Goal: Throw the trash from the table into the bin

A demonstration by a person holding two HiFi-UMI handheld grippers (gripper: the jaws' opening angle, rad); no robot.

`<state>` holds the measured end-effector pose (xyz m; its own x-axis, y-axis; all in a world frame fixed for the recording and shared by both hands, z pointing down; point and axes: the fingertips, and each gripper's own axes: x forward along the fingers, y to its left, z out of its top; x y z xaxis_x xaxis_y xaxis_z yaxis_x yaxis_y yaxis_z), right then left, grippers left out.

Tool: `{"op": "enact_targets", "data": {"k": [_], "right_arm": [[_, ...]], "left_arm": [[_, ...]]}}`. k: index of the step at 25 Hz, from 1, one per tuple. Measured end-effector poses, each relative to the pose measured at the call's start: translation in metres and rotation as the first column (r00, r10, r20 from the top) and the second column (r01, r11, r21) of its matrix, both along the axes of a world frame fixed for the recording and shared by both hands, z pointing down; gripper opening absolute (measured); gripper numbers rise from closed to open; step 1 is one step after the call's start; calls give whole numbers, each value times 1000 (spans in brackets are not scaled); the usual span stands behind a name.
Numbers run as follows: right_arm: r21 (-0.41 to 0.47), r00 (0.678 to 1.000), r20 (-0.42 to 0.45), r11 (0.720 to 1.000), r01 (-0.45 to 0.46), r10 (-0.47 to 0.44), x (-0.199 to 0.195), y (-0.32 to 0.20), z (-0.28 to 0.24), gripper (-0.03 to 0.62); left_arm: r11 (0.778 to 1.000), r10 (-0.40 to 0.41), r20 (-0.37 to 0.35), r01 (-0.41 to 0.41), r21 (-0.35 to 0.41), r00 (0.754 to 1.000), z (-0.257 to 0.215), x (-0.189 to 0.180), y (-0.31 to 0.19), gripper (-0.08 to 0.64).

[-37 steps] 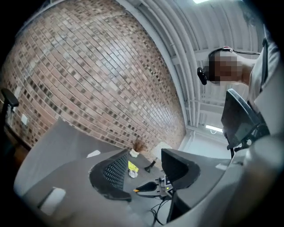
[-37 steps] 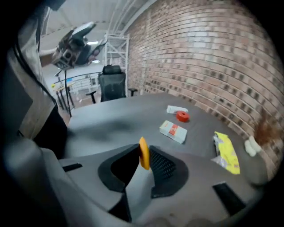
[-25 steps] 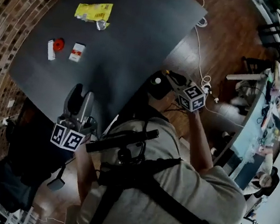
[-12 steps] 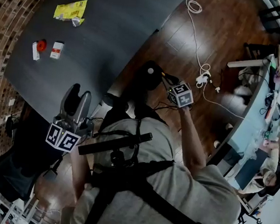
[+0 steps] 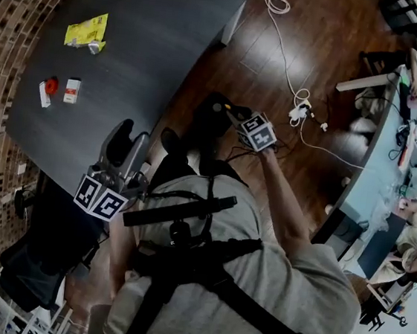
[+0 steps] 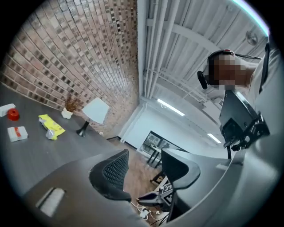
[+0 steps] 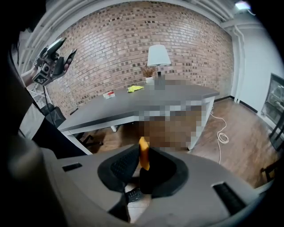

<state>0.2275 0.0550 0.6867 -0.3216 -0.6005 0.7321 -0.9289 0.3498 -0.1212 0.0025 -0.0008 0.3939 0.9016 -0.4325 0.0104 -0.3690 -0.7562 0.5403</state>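
**Head view.**
- Table (image 5: 154, 51): dark top, upper left. It carries a yellow wrapper (image 5: 85, 30), a white-and-red box (image 5: 71, 90) and a red-and-white item (image 5: 47, 90), all well apart from both grippers.
- Left gripper (image 5: 132, 133): the arm is bent at the person's side. The gripper is over the table's near edge and points toward the trash.
- Right gripper (image 5: 228, 112): the arm is stretched forward and the gripper tilts down above a dark container (image 5: 202, 128) on the wooden floor (image 5: 299, 30), apparently the bin.

**Left gripper view.**
- Left gripper (image 6: 145, 154): the jaws stand apart with nothing between them.
- The yellow wrapper, box and red-and-white item lie on the table at left, with a lamp (image 6: 91, 113) beyond them.

**Right gripper view.**
- Right gripper (image 7: 143, 162): the jaws are closed on an orange-yellow scrap (image 7: 143, 153), which stands upright between the pads.
- The table is behind it, still bearing the wrapper.
- The left gripper is raised at upper left, before a brick wall (image 7: 186, 40).
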Motion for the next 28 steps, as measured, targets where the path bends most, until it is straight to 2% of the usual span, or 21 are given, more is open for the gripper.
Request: {"op": "enact_targets", "data": {"k": [3, 8, 12, 15, 17, 19, 24, 28], "right_arm": [[-10, 1000, -20, 1000, -9, 9, -1, -4, 2, 112], [-22, 997, -5, 996, -81, 81, 6, -7, 1, 113], [57, 986, 63, 986, -157, 154, 12, -8, -29, 109], [165, 959, 174, 954, -252, 223, 19, -9, -71, 111], [247, 935, 246, 916, -316, 256, 24, -10, -106, 110], [303, 919, 281, 882, -360, 278, 29, -9, -133, 95], [385, 913, 275, 836, -391, 300, 40, -4, -174, 94], [419, 928, 223, 831, -367, 298, 44, -1, -190, 94]], "left_arm": [[998, 70, -6, -70, 8, 998, -6, 26, -8, 222], [988, 156, 11, -156, -4, 988, -3, 49, -16, 222], [981, 193, 5, -193, -16, 981, 0, 59, -24, 222], [974, 226, -3, -226, -18, 974, 1, 68, -29, 222], [969, 246, -8, -246, -17, 969, 0, 74, -31, 222], [964, 265, -10, -265, -21, 964, 1, 79, -31, 222], [949, 313, -8, -313, -28, 950, 4, 95, -29, 222], [947, 320, -8, -320, -31, 947, 5, 102, -32, 222]]}}
